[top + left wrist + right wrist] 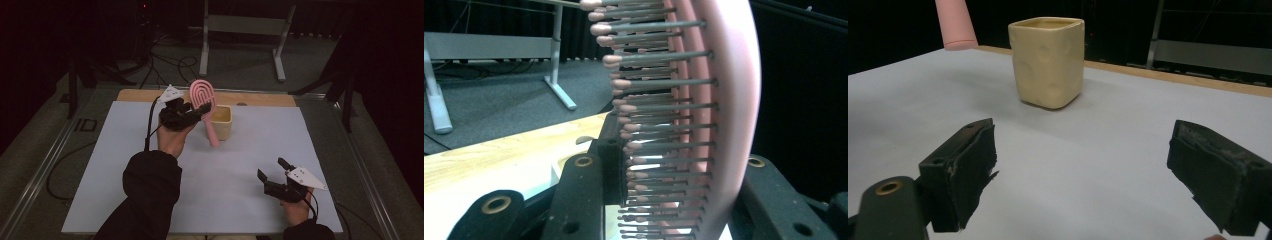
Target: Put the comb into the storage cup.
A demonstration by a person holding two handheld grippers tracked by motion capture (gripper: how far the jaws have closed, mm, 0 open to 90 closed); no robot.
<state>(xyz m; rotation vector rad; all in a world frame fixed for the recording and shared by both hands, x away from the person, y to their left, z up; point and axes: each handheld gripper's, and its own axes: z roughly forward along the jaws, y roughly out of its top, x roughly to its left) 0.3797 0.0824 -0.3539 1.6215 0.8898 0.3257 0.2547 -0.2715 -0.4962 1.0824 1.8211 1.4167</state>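
One pink brush [203,100], one cream cup [222,121] and two grippers are on show above a white-covered table [125,165]. The left gripper [192,111] has its jaws closed on the brush, gripping low on the head where it meets the handle; in the left gripper view the bristles [659,125] sit between the two jaws, the pink back against the right-hand one. The brush is held tilted, head up and away, the handle slanting down toward the cup's near left side; whether its tip touches the cup is hard to tell. The left hand [172,137] is raised over the far middle of the table, forearm reaching in from below. The right gripper [272,172] rests low near the front right corner, jaws wide apart and empty, pointing toward the cup, well apart from it.
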